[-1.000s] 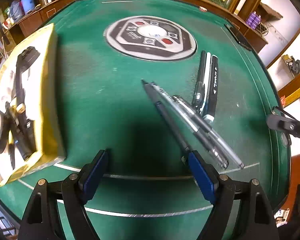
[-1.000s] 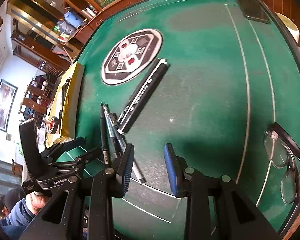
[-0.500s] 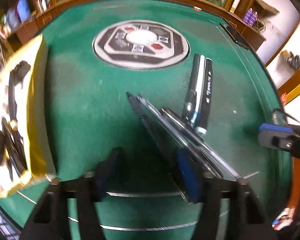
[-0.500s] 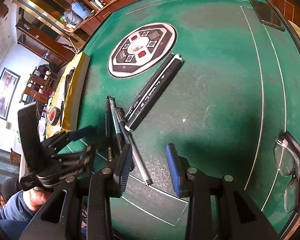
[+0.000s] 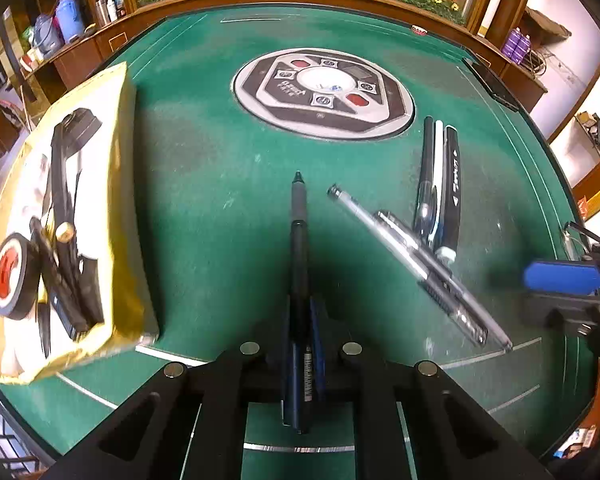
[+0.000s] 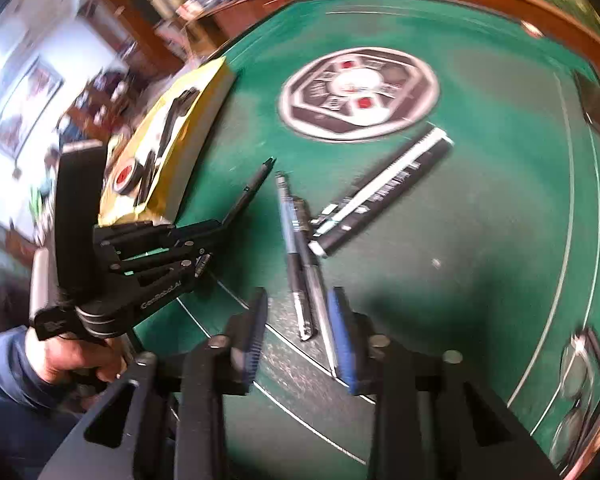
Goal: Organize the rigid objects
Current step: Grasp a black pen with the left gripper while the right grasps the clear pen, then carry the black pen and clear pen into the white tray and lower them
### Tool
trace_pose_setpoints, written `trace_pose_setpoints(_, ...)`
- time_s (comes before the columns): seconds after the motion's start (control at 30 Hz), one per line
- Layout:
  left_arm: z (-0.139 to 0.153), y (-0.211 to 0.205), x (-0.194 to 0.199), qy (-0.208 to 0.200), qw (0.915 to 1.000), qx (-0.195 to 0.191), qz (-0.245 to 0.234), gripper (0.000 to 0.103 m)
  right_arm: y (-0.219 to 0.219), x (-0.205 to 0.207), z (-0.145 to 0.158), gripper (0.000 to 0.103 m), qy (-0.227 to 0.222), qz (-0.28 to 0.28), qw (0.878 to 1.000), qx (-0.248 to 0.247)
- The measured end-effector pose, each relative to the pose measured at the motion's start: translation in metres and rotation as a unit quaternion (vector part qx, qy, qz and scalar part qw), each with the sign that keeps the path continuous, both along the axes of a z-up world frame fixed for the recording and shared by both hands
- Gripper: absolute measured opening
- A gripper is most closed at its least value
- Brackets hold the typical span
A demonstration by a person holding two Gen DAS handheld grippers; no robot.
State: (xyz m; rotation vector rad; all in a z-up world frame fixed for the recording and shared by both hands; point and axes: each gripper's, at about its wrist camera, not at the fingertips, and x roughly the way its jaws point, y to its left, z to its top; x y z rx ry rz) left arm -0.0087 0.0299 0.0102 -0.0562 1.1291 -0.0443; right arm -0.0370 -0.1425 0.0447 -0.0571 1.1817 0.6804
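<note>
Left wrist view: green table [image 5: 204, 200], yellow-edged box [image 5: 112, 208] at its left edge, left gripper [image 5: 300, 344] clamped on a dark pen [image 5: 299, 248] pointing toward table centre; right gripper [image 6: 298, 336] closing, astride two clear pens [image 6: 300, 256] nearer the right edge.

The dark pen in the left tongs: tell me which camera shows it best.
The left wrist view. There the dark pen runs straight up the middle of the picture, sharp from its tip down to where the left tongs are shut on it. The right wrist view shows the same pen from the side, smaller and blurred, sticking out of those tongs.
</note>
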Motion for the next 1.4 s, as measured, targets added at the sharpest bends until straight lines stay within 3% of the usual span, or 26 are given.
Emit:
trace_pose_setpoints(0.5,0.0,0.004,-0.005,-0.006,0.9998,-0.015,-0.014,0.009,0.047,0.022,-0.033,0.017,0.026,0.028,0.997,-0.062)
trace_pose_setpoints(0.77,-0.001,0.005,-0.001,-0.013,0.9996,-0.017,-0.016,0.009,0.061,0.021,-0.039,0.009,-0.02,0.041,0.992,-0.117)
trace_pose_setpoints(0.97,0.001,0.018,-0.004,-0.014,0.9969,-0.078,0.006,0.009,0.044,0.017,-0.027,0.009,-0.012,0.009,0.998,-0.065)
trace_pose_setpoints(1.17,0.019,0.011,-0.008,-0.039,0.9959,-0.082,-0.004,0.009,0.028,0.02,-0.013,0.009,0.001,-0.018,1.0,-0.011)
trace_pose_setpoints(1.4,0.033,0.015,-0.011,-0.056,0.9952,-0.08,-0.001,0.009,0.034,0.017,-0.009,0.009,0.004,-0.02,1.0,-0.001)
